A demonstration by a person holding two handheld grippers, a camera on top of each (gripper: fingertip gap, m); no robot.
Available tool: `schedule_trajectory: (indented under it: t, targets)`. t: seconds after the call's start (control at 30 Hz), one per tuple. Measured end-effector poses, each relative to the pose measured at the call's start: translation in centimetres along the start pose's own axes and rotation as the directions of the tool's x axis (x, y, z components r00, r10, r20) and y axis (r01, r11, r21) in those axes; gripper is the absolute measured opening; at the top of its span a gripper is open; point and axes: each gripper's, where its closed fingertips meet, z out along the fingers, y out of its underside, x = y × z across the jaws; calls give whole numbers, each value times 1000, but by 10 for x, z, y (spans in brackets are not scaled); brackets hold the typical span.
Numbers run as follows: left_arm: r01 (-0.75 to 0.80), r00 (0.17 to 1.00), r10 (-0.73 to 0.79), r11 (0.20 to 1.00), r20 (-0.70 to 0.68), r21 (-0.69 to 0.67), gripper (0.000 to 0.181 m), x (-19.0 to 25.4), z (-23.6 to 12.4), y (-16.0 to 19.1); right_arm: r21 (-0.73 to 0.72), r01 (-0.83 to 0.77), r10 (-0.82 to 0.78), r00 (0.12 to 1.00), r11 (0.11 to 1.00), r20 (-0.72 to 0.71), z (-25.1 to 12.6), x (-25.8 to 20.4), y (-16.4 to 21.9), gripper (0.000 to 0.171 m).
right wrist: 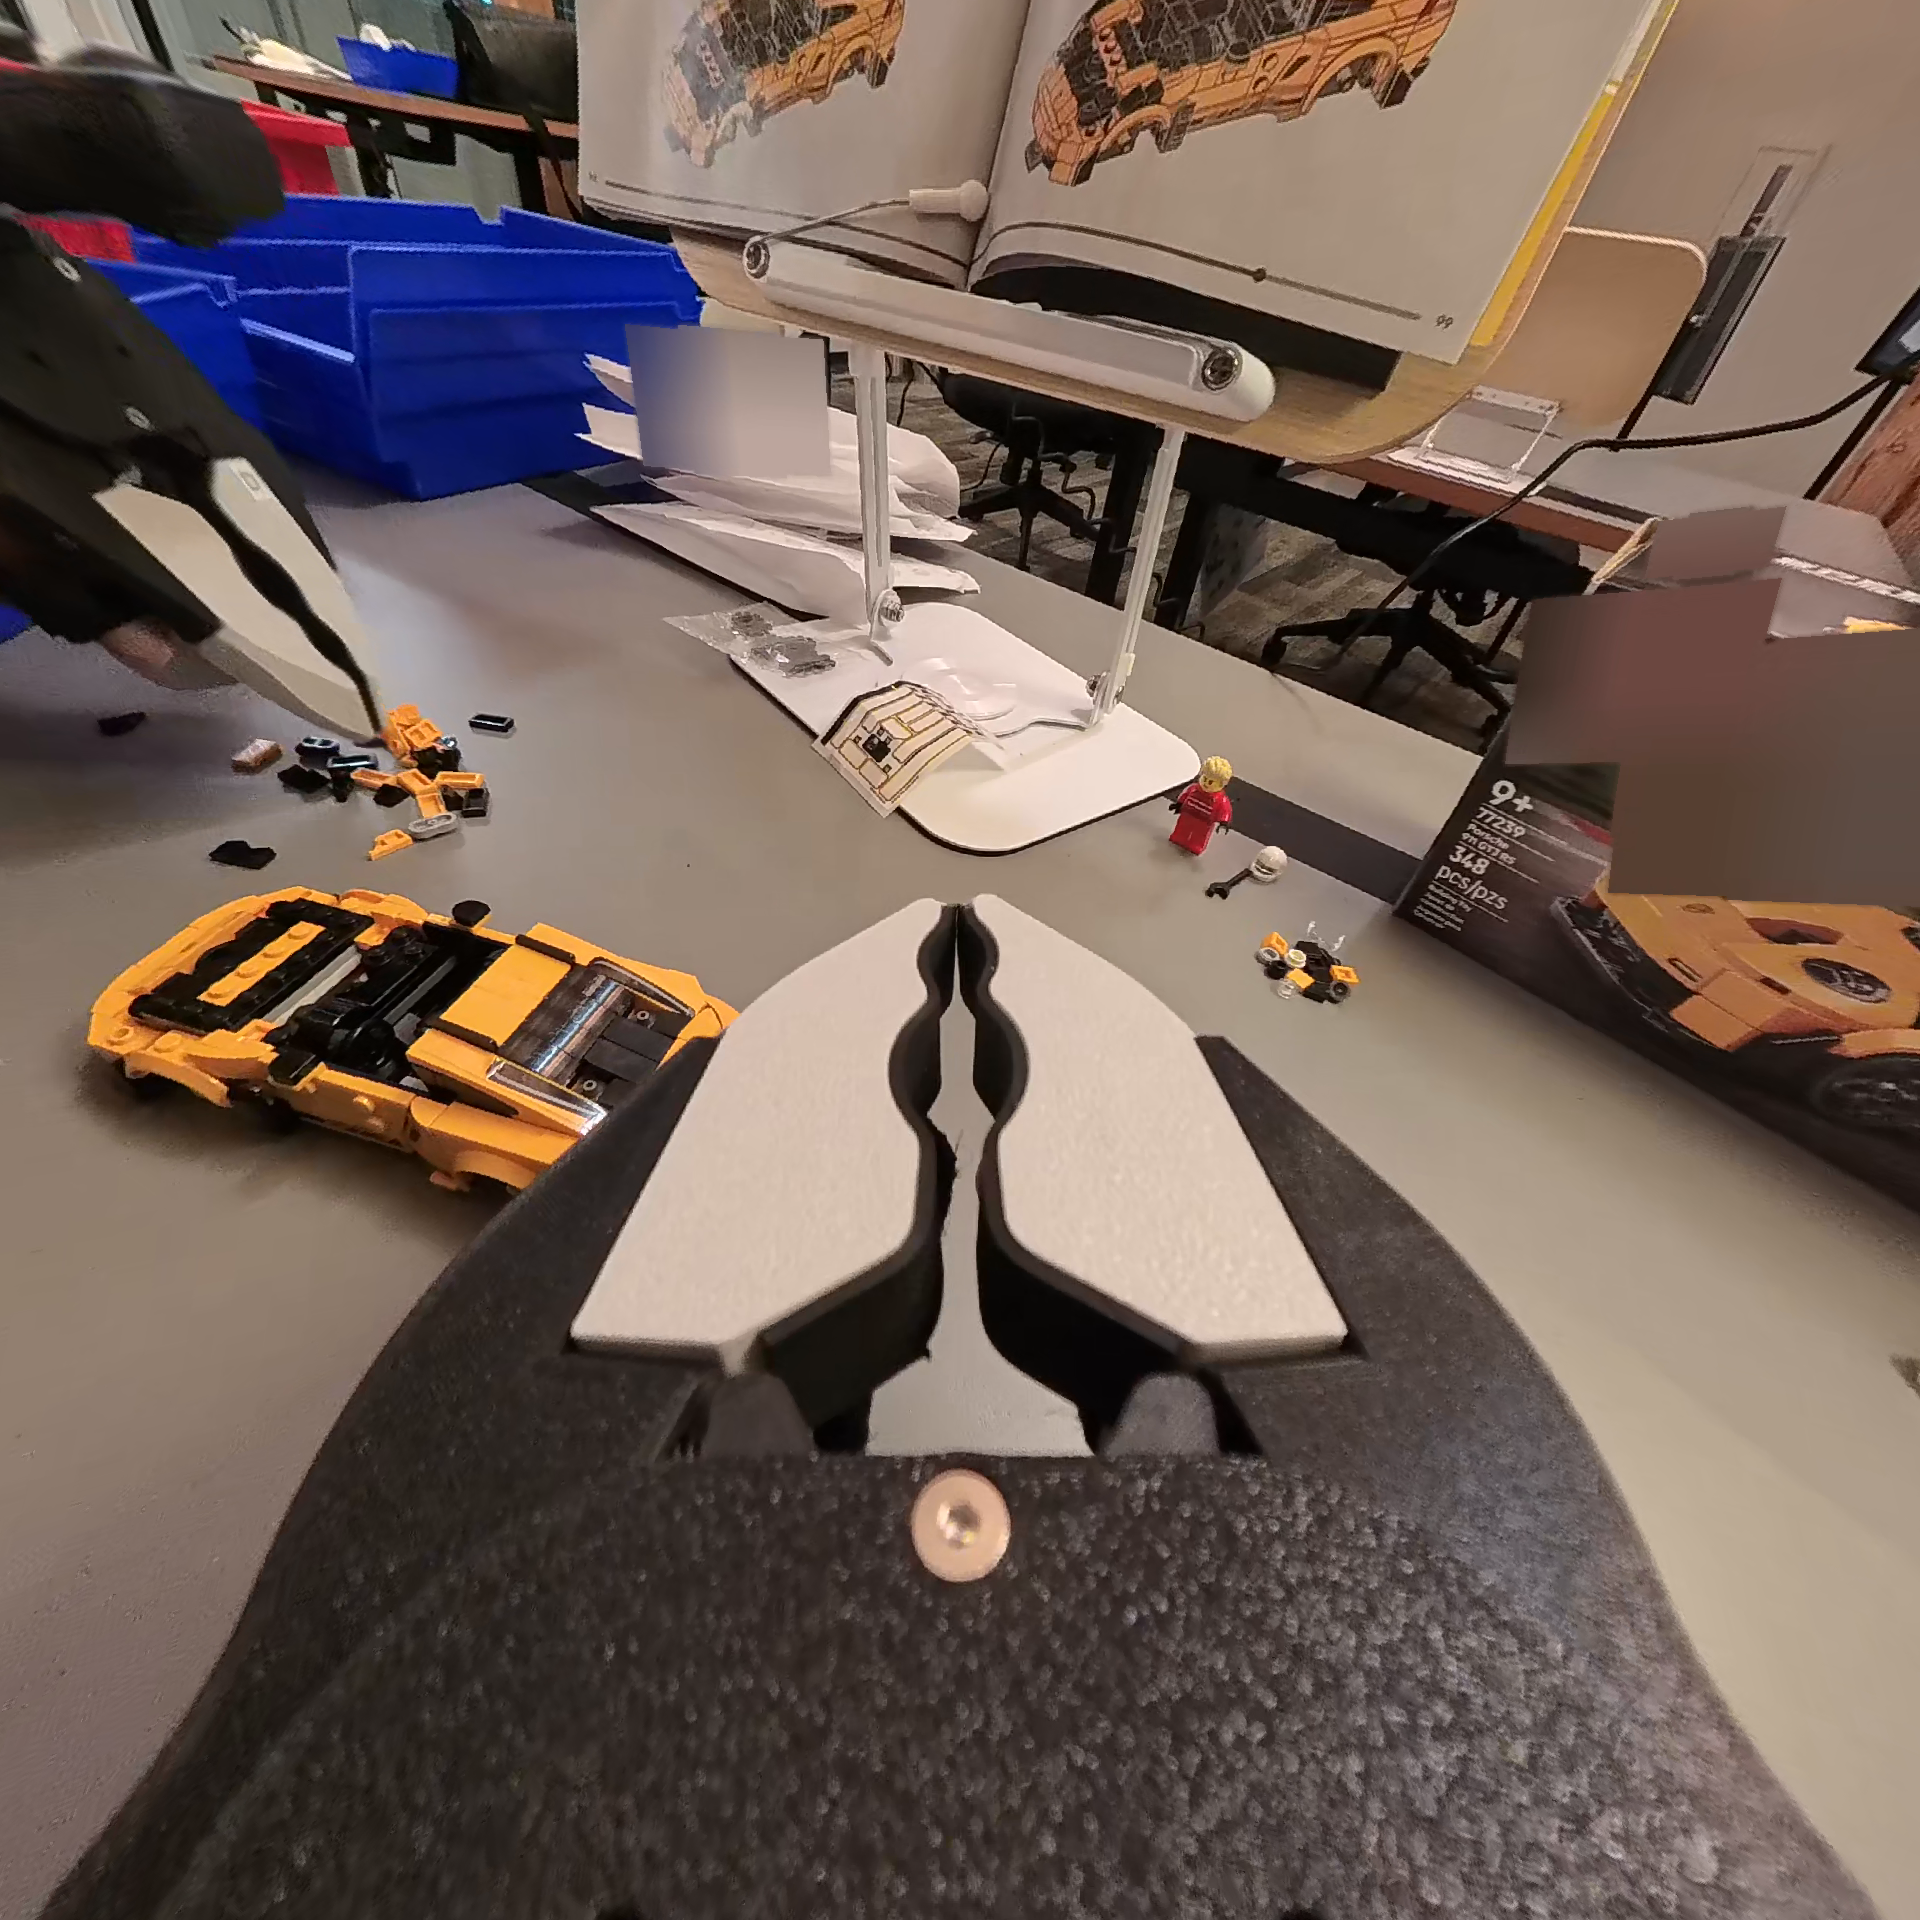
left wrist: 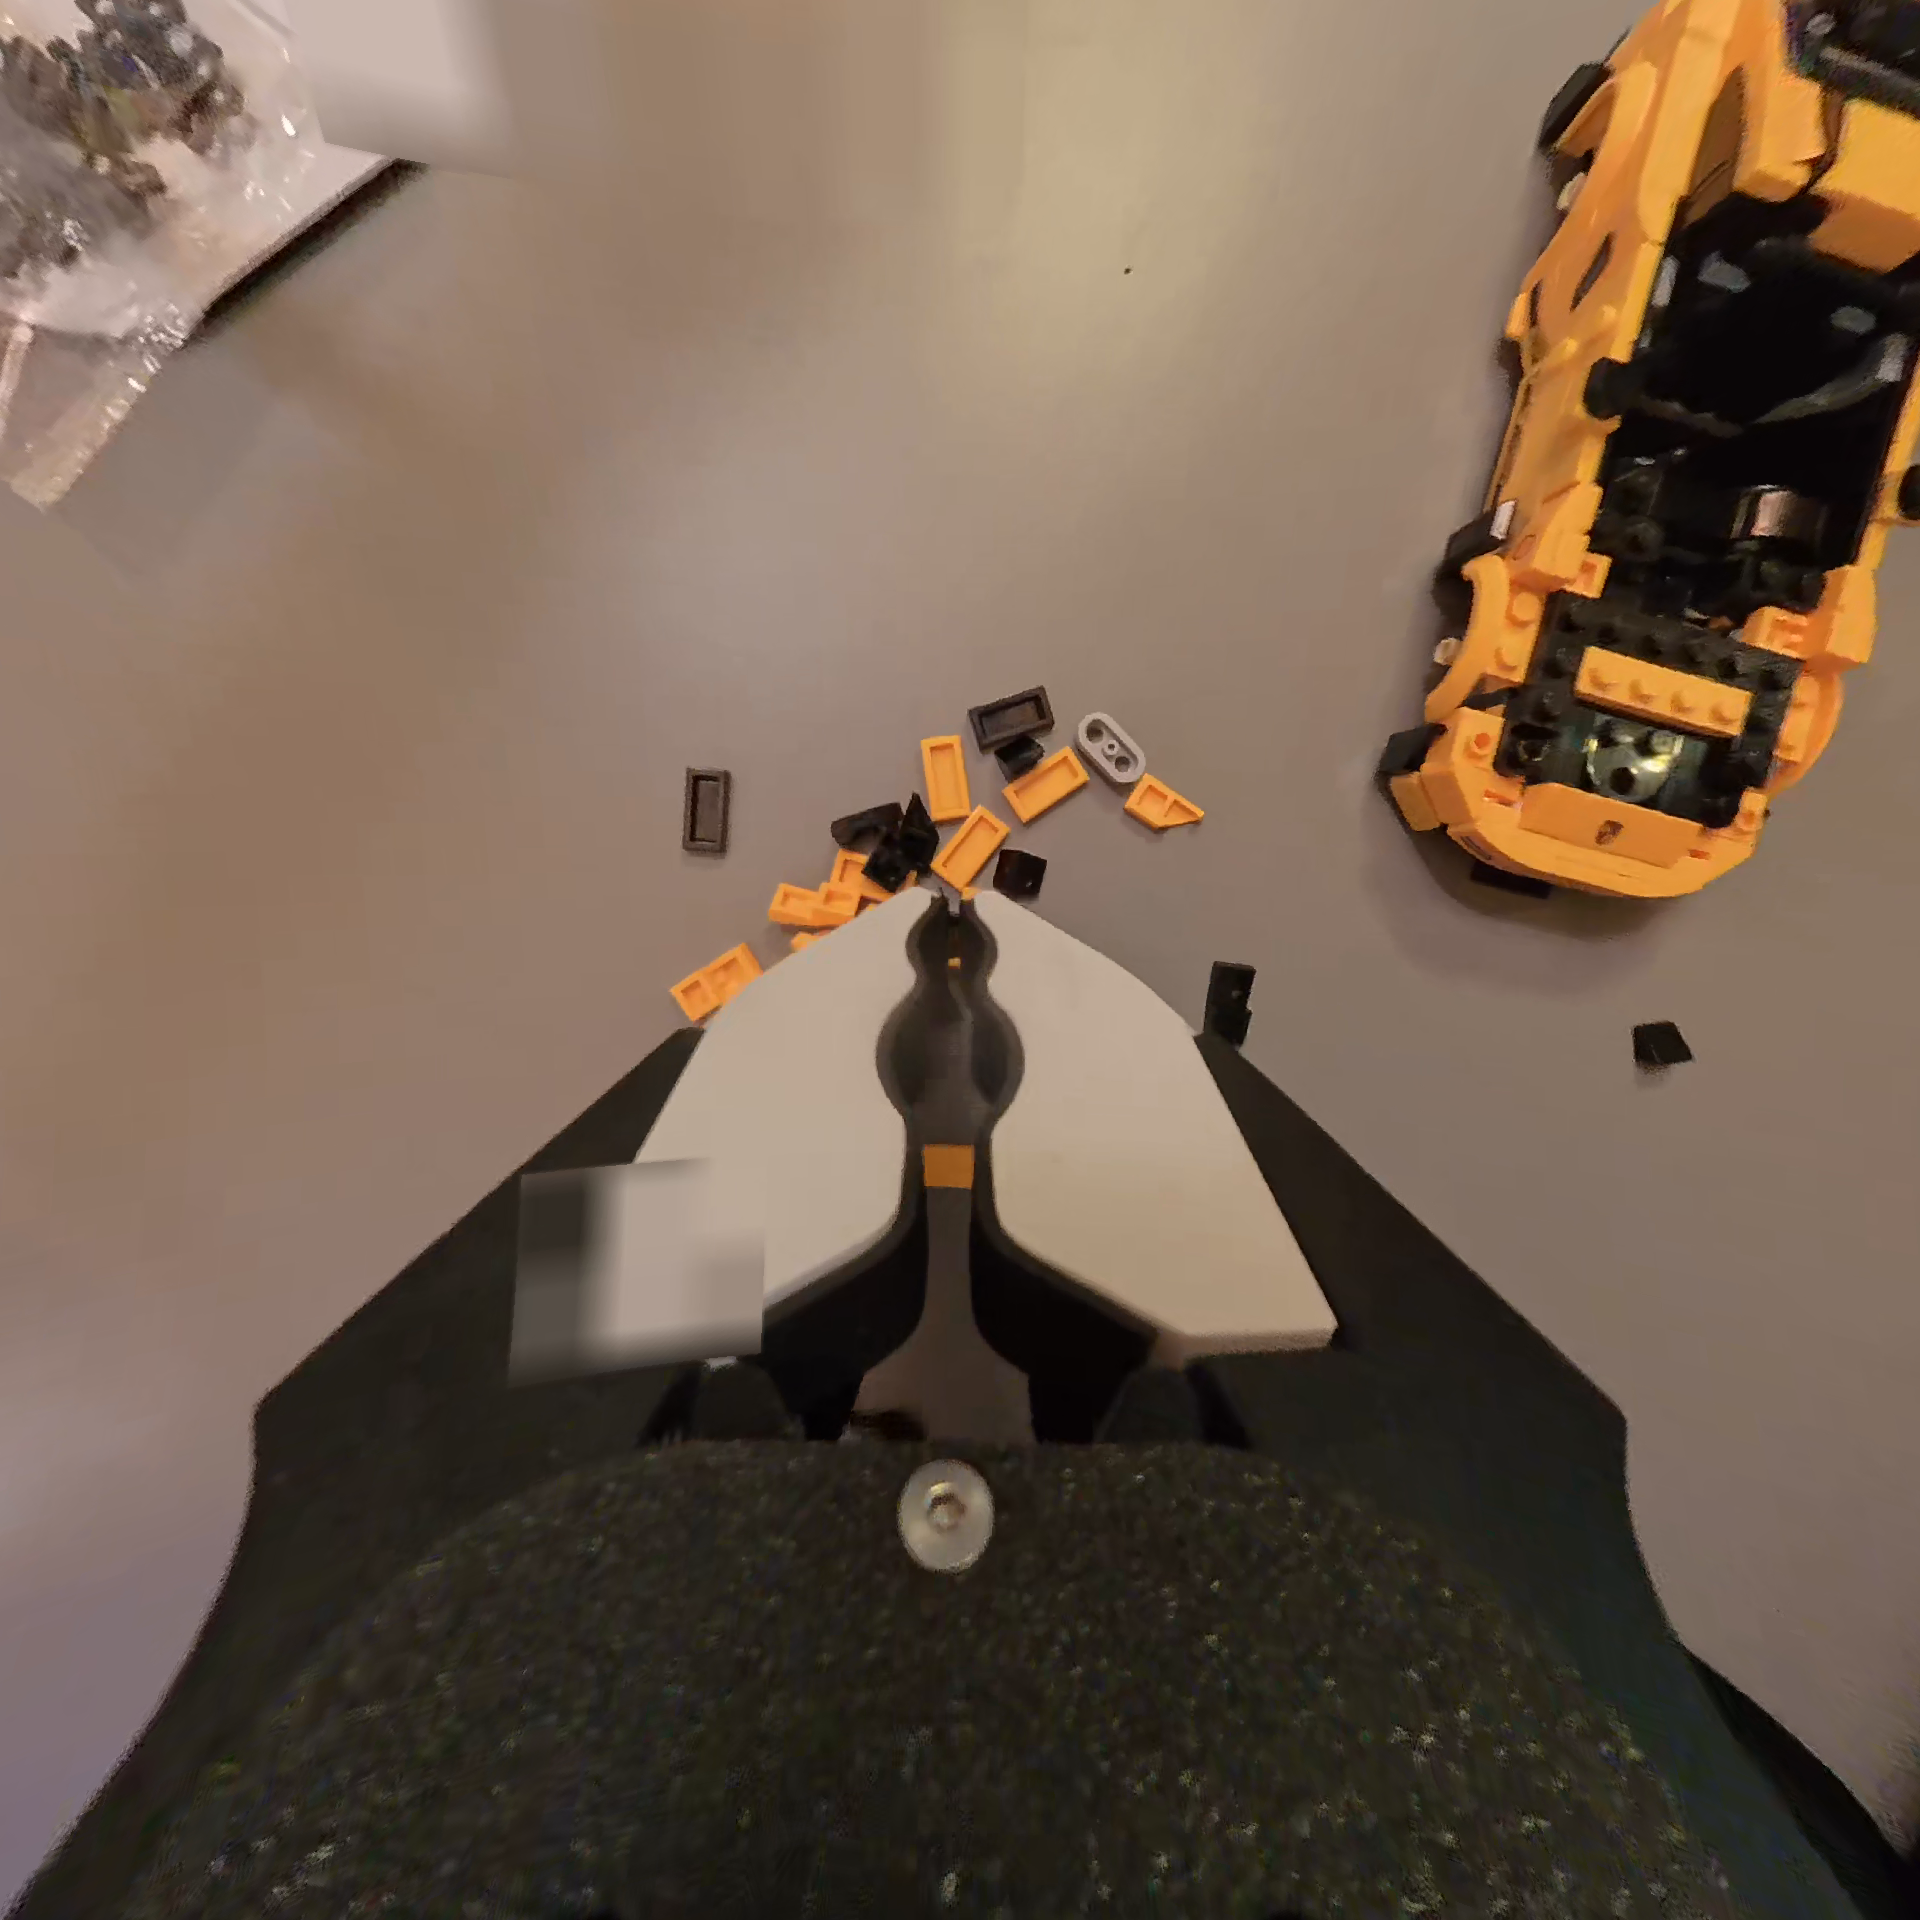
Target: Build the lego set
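A part-built orange and black lego car lies on the grey table, at the upper right of the left wrist view (left wrist: 1621,520) and at the left of the right wrist view (right wrist: 395,1018). A pile of small orange and black pieces (left wrist: 966,810) lies just ahead of my left gripper (left wrist: 954,909). Its jaws are shut and its tips touch the near edge of the pile; I see no piece between them. An orange patch (left wrist: 948,1166) shows through the gap lower down. The right wrist view shows this gripper (right wrist: 369,727) at the pile (right wrist: 416,774). My right gripper (right wrist: 958,914) is shut and empty above the table.
An open instruction booklet (right wrist: 1039,156) rests on a white stand (right wrist: 1049,769). A red minifigure (right wrist: 1203,805), a second small heap of pieces (right wrist: 1307,966) and the set's box (right wrist: 1662,935) are to the right. Blue bins (right wrist: 447,343) stand behind. A plastic bag (left wrist: 104,208) lies far left. The red minifigure (right wrist: 1203,805) lies some 25 cm from my right tips, 35 cm from my left tips.
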Motion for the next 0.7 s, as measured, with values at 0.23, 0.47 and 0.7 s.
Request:
schedule_trajectory:
  t: [0.23,0.47,0.7]
  targets:
    - [-112,980,126,989,-152,98,1,56,-21,-6,-1,1,-1,1000,1000,2,2,-1,0,0]
    - [-254,959,250,967,-131,-19,0,125,-4,29,11,8,-8,1000,1000,12,1,-5,-4,0]
    - [-220,971,210,972,-113,-84,1,137,0,49,30,20,-21,1000,999,23,0,-9,-9,0]
